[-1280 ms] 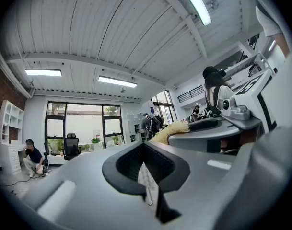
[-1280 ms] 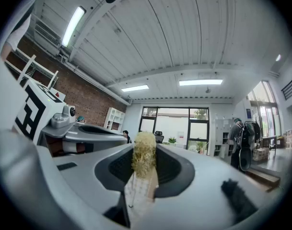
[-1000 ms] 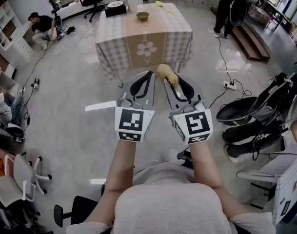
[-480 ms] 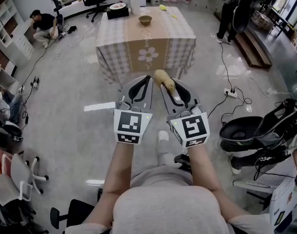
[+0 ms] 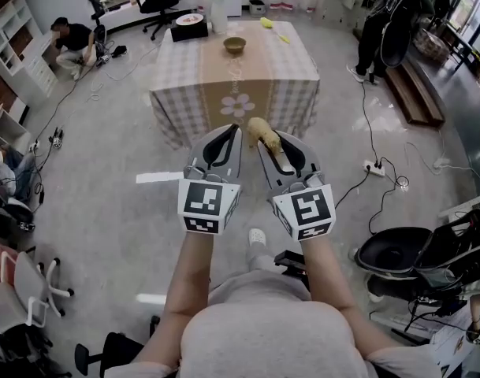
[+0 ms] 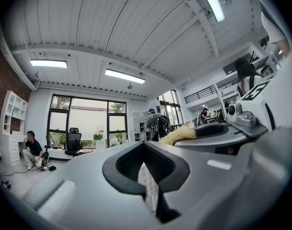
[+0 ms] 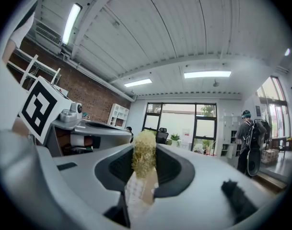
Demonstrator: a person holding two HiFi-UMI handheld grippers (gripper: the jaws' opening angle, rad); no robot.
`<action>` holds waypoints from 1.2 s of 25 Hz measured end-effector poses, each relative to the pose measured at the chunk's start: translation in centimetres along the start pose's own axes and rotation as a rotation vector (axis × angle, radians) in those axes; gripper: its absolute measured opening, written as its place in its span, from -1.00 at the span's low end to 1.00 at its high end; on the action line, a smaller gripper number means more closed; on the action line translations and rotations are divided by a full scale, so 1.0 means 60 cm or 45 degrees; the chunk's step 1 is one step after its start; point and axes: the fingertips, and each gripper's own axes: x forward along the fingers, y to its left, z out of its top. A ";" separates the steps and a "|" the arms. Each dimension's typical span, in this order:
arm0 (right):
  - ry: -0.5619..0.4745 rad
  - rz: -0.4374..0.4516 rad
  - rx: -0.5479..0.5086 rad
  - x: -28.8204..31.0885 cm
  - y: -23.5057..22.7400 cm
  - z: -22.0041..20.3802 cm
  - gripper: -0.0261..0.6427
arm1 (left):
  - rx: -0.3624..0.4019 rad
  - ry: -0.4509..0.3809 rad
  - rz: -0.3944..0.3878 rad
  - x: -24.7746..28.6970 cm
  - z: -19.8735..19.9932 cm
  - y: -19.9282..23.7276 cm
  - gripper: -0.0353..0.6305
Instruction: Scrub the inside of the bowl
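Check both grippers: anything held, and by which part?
Right gripper clamps the yellowish fibrous loofah scrubber by its near end; the fibrous end sticks out ahead. Left gripper is shut on nothing.

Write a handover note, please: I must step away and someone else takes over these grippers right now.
Left gripper: shut, nothing in it.
Right gripper: shut on the yellowish scrubber, whose bristly end sticks out past the jaws.
Bowl: on the checked table across the floor, ahead of both grippers and apart from them.
Done: scrubber is in the grip.
Left: reach the table, probably steady the bowl with the left gripper, then scrub its inside. No scrubbing has begun.
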 end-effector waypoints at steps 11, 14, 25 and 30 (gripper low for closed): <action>-0.046 0.089 -0.006 0.117 -0.113 -0.015 -0.61 | 0.015 -0.002 0.069 0.157 -0.007 0.052 -0.90; -0.051 0.124 0.004 0.147 -0.137 -0.025 -0.61 | 0.018 0.000 0.100 0.190 -0.013 0.066 -0.90; -0.045 0.167 0.028 0.223 -0.203 -0.058 -0.61 | -0.092 0.033 0.138 0.274 -0.047 0.108 -0.89; -0.037 0.156 0.046 0.249 -0.228 -0.073 -0.61 | -0.082 0.039 0.135 0.306 -0.056 0.125 -0.89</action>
